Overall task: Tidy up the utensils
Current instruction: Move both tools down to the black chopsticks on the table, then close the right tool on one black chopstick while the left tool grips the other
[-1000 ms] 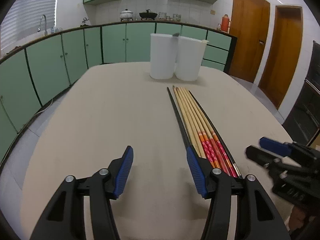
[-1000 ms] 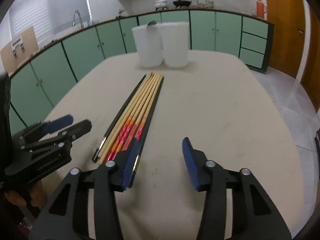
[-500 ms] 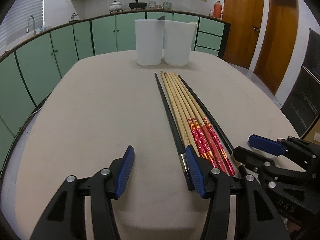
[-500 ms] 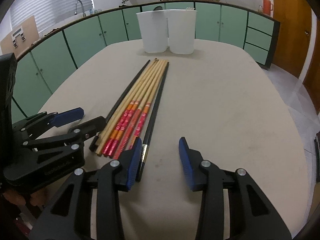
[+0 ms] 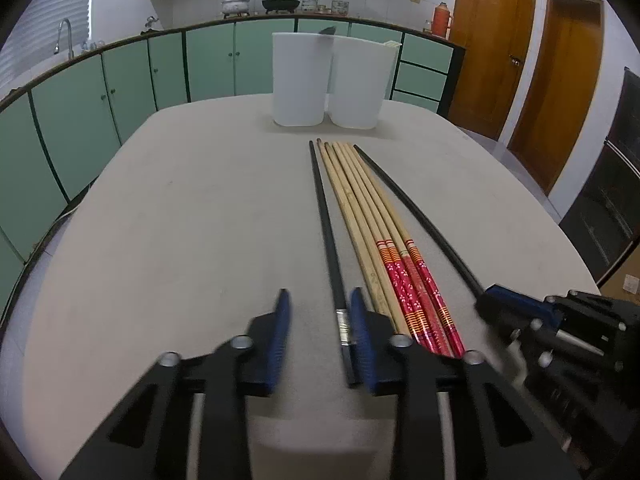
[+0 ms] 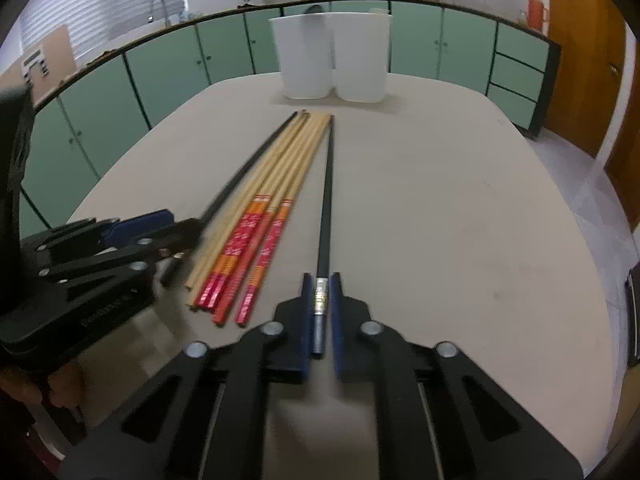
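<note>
The left tool (image 5: 318, 332) is held low over the near edge of the beige counter (image 5: 180, 220), its fingers pointing forward along the surface toward two white containers (image 5: 326, 80) standing side by side at the far end. Its jaws stand parted with a moderate gap, holding nothing; the left black chopstick (image 5: 326, 224) lies on the counter with its near, metal-banded end just inside the right blue pad (image 5: 362, 340), and contact there cannot be told.

The chopsticks lie in a row on the counter, long axes running from the near edge toward the containers, thin tips far, handle ends near. Next right of the left black one comes the bundle of pale bamboo chopsticks (image 5: 372, 216), packed side by side, most of them with red patterned handles (image 5: 416, 292).

The right black chopstick (image 6: 326, 200) lies a little apart from the bundle at its near end. The right tool (image 6: 320, 312) is low and level too, aimed the same way, its jaws drawn nearly together around this chopstick's banded handle end, blue pads (image 6: 306, 308) close on both sides; whether they press it is unclear.
</note>
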### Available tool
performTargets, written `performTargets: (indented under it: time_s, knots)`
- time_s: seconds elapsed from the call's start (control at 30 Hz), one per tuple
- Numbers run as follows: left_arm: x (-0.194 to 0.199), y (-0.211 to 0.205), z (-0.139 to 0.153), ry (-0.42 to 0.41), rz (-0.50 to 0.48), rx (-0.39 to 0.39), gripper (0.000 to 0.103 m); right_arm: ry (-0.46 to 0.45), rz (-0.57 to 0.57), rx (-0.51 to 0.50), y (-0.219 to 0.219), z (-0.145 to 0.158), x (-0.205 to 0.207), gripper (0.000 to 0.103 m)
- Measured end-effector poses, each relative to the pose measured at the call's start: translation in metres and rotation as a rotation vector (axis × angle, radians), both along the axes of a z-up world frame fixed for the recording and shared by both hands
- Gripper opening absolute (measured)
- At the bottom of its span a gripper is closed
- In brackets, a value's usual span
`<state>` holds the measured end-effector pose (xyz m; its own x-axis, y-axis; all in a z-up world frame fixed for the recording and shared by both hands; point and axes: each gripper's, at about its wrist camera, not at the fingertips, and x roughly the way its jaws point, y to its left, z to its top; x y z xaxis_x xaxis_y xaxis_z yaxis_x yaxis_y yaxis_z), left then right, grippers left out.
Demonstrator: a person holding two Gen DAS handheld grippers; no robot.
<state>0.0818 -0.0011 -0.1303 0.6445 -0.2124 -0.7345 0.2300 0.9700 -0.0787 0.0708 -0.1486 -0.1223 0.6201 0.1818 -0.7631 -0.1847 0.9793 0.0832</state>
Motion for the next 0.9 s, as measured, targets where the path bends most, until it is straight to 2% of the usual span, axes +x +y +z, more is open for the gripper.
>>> performTargets:
  time_s: [0.07,0.1,0.33,0.6,0.63,0.67,0.73,0.9]
  knots:
    - [-0.001,-0.001,0.000,-0.002,-0.001,0.016,0.010,0.002,-0.017,0.009,-0.006,0.000,0.000,0.006]
    - [-0.001,0.000,0.000,-0.002,0.005,0.025,0.007,0.003,-0.026,0.010,-0.008,0.000,0.000,0.006]
    - [0.005,0.016,0.001,0.013,0.089,0.024,0.007,0.004,-0.094,0.008,-0.022,0.000,0.003,0.006]
    - [0.030,0.023,0.003,0.061,0.098,-0.008,0.007,0.021,-0.093,0.049,-0.034,0.000,0.032,0.009]
    - [0.029,0.023,0.005,0.056,0.100,-0.009,0.009,0.013,-0.095,0.060,-0.036,0.002,0.030,0.014]
    - [0.026,0.023,0.005,0.050,0.098,-0.011,0.020,0.000,-0.088,0.070,-0.038,0.005,0.026,0.022]
    - [0.019,0.025,0.005,0.044,0.092,-0.019,0.031,-0.018,-0.072,0.065,-0.040,0.007,0.017,0.023]
    - [0.004,0.026,0.003,0.030,0.091,-0.014,0.031,0.013,-0.047,0.084,-0.042,0.000,-0.004,0.022]
